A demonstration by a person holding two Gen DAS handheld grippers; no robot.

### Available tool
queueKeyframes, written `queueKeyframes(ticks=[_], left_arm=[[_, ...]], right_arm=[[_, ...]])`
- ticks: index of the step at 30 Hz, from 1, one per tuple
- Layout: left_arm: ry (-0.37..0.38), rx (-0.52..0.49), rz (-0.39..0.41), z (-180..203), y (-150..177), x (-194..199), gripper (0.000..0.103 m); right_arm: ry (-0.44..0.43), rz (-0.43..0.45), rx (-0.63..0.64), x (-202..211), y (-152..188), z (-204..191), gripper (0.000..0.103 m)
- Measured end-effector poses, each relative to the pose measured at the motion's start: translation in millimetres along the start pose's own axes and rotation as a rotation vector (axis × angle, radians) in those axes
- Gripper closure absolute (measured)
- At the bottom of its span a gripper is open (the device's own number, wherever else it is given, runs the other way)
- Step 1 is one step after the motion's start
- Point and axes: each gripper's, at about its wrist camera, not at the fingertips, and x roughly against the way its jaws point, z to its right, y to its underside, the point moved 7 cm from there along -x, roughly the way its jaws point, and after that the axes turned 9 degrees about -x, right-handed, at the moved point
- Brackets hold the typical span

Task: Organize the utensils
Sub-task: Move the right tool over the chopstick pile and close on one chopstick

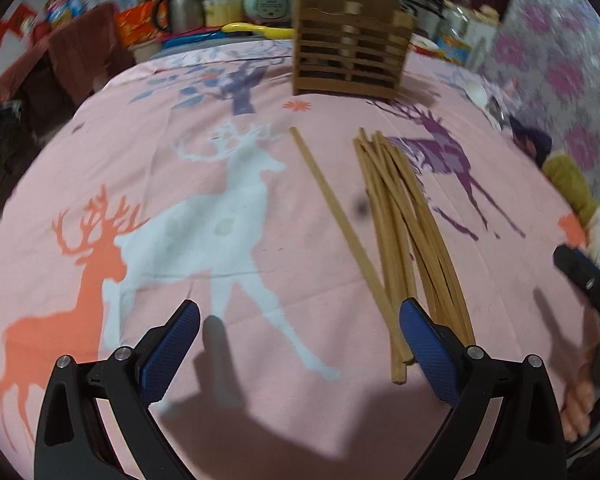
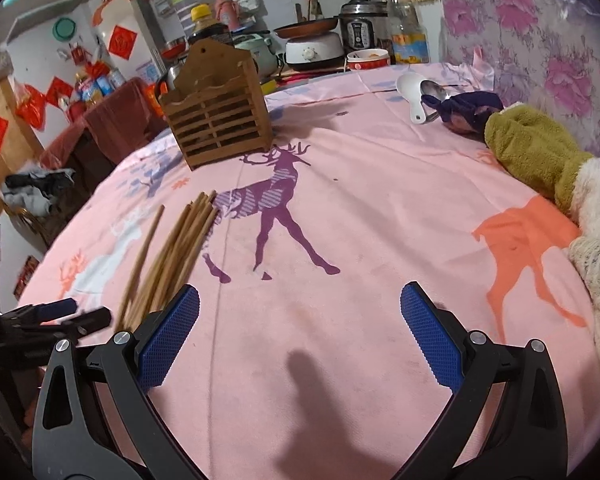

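The bundle of light brown wooden chopsticks (image 1: 404, 232) lay flat on the pink deer-print cloth (image 1: 260, 128), their long axis running away from the cameras toward the brown slatted wooden utensil holder (image 1: 350, 42) that stood upright at the far side of the table. One single chopstick (image 1: 340, 232) lay apart on the left of the bundle, slanted so that its near end crossed under the bundle's near ends. The left gripper (image 1: 300, 340) hovered with its blue-padded fingers spread wide and holding nothing; the near ends of the sticks sat just by its right finger (image 1: 428, 344), so it looked the nearer tool for the pick. The right gripper (image 2: 300, 328) was likewise spread and empty, with the bundle off beyond its left finger (image 2: 172, 328), outside the gap. A white plastic spoon (image 2: 410, 92) and a metal spoon (image 2: 434, 92) lay well apart at the far right, beside a dark blue cloth (image 2: 472, 112). Through the holder's slats no contents could be made out.
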Motion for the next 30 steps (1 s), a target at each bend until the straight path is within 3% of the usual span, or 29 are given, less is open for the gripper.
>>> queueKeyframes(ticks=[6,11,17,22,27,30], left_arm=[[-0.046,-0.055,-0.05,3,-4,-12,0.005],[-0.042,0.094,-0.058,-37,-2,-12,0.005],[-0.1,0.169,-0.07,-77,4,-11,0.005],[-0.125,0.156,-0.076,-78,0,-14,0.005],[-0.121,0.159,-0.071,-79,2,-13,0.005],[-0.12,0.162,-0.068,-80,3,-13,0.005]], right_arm=[[0.026,0.02,0.048,2,0,-2,0.006],[0.026,0.016,0.047,1,1,-2,0.006],[0.012,0.008,0.099,1,4,-11,0.006],[0.0,-0.049,0.249,-3,20,-41,0.006],[-0.066,-0.14,0.388,-11,47,-81,0.006],[-0.037,-0.164,0.461,-20,56,-96,0.006]])
